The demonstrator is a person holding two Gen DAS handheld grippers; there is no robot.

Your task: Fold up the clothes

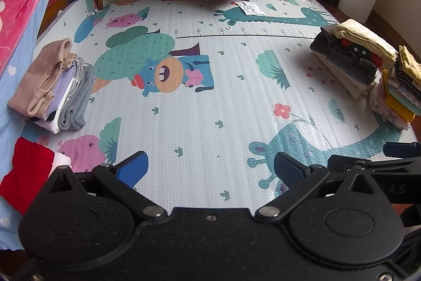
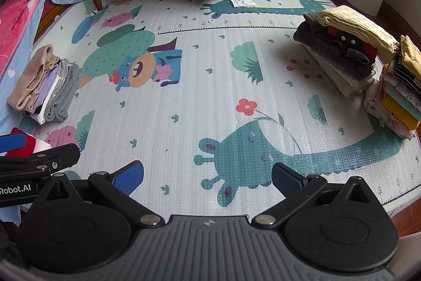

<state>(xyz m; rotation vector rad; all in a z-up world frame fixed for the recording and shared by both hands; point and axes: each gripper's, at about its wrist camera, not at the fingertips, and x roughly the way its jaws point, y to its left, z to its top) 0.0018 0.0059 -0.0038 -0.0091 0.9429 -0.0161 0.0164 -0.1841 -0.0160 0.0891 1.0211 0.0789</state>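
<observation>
Both my tongs hang over the play mat [image 1: 210, 102] with nothing between them: the left tongs [image 1: 210, 170] are spread wide, and so are the right tongs [image 2: 208, 175]. The middle of the mat in front of me carries no garment. The clothes lie off to the sides. At the left edge of the frame sits a folded pile [image 1: 50, 86] with a beige knit on top and a grey piece against it, its long side running away from me along the bed [image 1: 15, 44]; just nearer, at lower left, is a red garment [image 1: 29, 173] bunched beside the left tongs, and I cannot tell whether it is folded. At the right edge stand two folded stacks, the farther stack [image 2: 344, 52] topped with a cream piece and the nearer stack [image 2: 400, 94] of striped and yellow pieces. The red garment lies to the left of both tongs, so my left hand is the nearer one to it. As I judge it, neat piles around a bare mat would suit a pause between garments or a finished job alike.
</observation>
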